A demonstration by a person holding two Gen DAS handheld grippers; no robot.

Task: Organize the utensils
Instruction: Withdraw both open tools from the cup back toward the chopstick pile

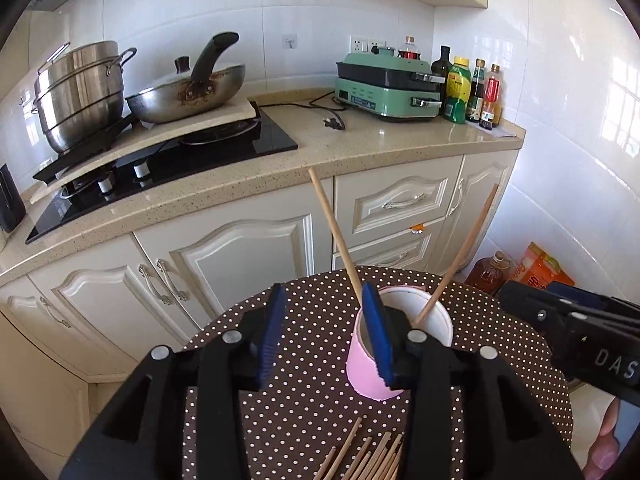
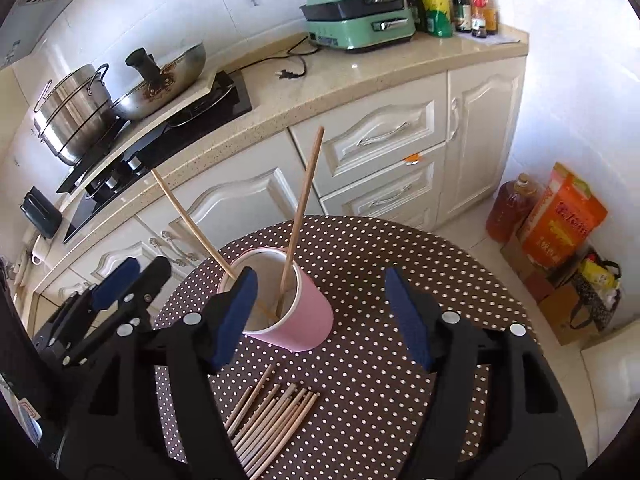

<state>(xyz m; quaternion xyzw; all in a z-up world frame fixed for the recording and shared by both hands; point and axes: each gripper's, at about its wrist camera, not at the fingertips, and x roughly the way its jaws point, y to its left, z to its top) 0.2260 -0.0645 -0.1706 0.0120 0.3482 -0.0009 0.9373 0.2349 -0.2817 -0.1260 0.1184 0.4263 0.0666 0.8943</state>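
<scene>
Here both hand-held grippers, left [image 1: 326,334] and right [image 2: 324,318], tilted downward over cup [image 2: 298,312], released, empty.

The left gripper [image 1: 326,334] points downward, its jaws apart with nothing between them. The right gripper [image 2: 324,316] also tilts down, jaws spread wider and empty. A hand [image 1: 608,440] shows at the right gripper's grip, fingers curled.

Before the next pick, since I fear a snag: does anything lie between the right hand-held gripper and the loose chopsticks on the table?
Nothing visible does. The right hand-held gripper is open above the loose chopsticks on the dotted table; the pink cup stands beyond them.
</scene>
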